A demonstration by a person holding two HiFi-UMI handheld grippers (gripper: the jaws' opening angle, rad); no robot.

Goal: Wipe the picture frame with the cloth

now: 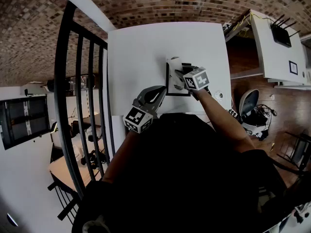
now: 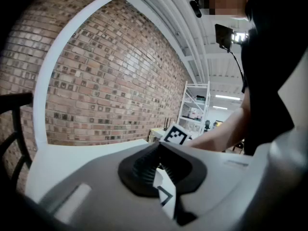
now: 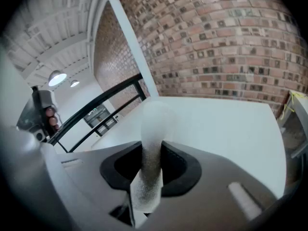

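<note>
At frame centre, a black-rimmed rectangular picture frame (image 1: 174,87) lies on the white table (image 1: 141,52), long axis up-frame. Its lower left corner is clamped by the left tool (image 1: 160,92). A white rolled cloth (image 1: 174,61), gripped by the right tool (image 1: 179,72), is held over its upper end.

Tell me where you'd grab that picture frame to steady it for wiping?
By its near-left corner, from the left. The picture frame has a thin rim for the jaws there, clear of the right gripper and its cloth. The left gripper seems to pinch that spot.
</note>
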